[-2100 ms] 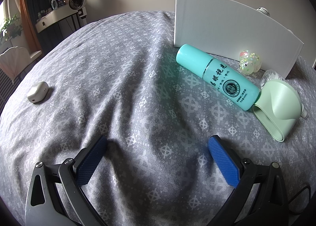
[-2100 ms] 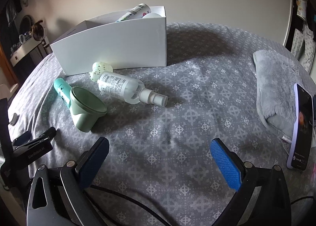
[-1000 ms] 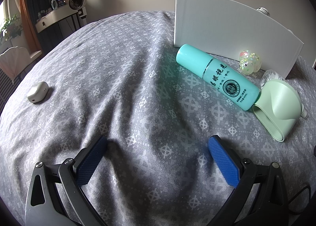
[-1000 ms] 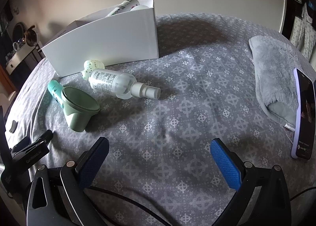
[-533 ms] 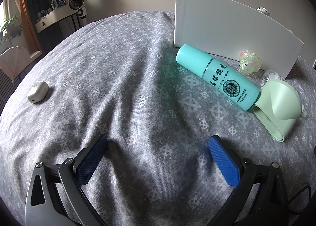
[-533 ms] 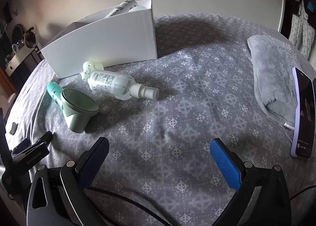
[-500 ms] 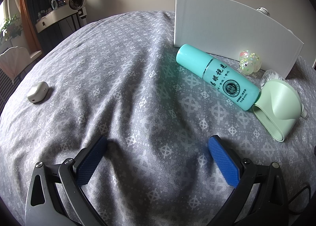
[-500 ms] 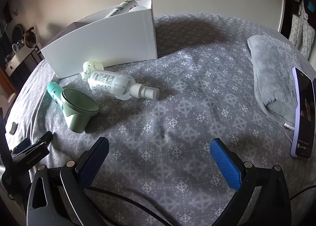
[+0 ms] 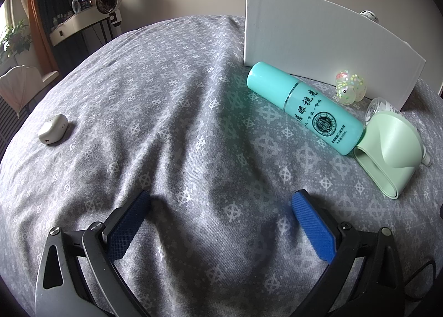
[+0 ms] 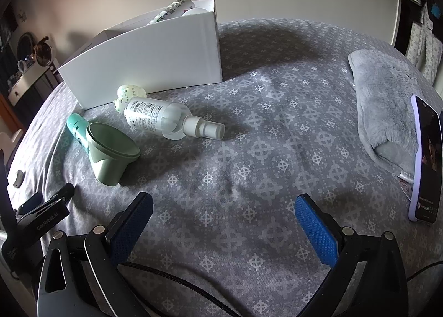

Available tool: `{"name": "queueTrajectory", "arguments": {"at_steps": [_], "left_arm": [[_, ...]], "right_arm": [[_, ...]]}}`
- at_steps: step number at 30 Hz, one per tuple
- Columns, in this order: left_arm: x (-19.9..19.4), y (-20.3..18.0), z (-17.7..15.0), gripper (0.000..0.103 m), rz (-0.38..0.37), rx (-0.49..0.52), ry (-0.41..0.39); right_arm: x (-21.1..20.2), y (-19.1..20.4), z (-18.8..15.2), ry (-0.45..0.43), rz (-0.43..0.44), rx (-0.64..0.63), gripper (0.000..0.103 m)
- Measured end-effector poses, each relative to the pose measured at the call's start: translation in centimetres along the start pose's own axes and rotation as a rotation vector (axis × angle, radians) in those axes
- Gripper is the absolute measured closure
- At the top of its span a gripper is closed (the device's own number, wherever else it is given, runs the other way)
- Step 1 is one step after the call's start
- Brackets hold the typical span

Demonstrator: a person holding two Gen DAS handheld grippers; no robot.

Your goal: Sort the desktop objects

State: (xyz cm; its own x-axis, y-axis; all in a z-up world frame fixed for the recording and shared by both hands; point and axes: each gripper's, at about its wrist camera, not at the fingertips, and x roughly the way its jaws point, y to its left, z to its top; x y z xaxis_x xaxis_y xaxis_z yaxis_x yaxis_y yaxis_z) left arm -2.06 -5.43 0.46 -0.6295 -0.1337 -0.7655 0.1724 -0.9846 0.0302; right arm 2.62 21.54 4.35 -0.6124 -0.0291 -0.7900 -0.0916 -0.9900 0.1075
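2 handheld grippers are hovering low over a grey patterned cloth (image 10: 277,129). The left gripper (image 9: 220,207) is holding its blue pads spread wide with nothing between them, and the right gripper (image 10: 223,207) is doing the same. A white box (image 10: 155,68) is standing upright at the far side, with a tube (image 10: 169,10) leaning out of its top. Just in front of the box, 4 things are lying close together: a teal bottle (image 9: 304,106) on its side, a pale green cup (image 10: 110,151) tipped over and touching the bottle's end, a clear spray bottle (image 10: 166,119) on its side, and a small speckled toy (image 9: 349,87) against the box wall. A phone (image 10: 426,162) is resting on a grey towel (image 10: 387,109) at the right.
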Motion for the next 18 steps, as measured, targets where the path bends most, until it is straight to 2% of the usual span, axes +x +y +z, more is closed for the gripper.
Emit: {"name": "queueTrajectory", "arguments": {"at_steps": [5, 11, 16, 18], "left_arm": [[0.0, 0.0, 0.0, 0.000, 0.000, 0.000, 0.000], [0.0, 0.0, 0.0, 0.000, 0.000, 0.000, 0.000], [0.0, 0.0, 0.0, 0.000, 0.000, 0.000, 0.000], [0.0, 0.0, 0.0, 0.000, 0.000, 0.000, 0.000]], "right_arm": [[-0.2, 0.0, 0.0, -0.004, 0.002, -0.005, 0.000], [-1.8, -0.5, 1.0, -0.057, -0.015, -0.015, 0.000], [-2.1, 1.1, 3.5, -0.093, -0.058, -0.157, 0.000], [-1.3, 2.3, 4.5, -0.070, -0.039, -0.215, 0.000]]}}
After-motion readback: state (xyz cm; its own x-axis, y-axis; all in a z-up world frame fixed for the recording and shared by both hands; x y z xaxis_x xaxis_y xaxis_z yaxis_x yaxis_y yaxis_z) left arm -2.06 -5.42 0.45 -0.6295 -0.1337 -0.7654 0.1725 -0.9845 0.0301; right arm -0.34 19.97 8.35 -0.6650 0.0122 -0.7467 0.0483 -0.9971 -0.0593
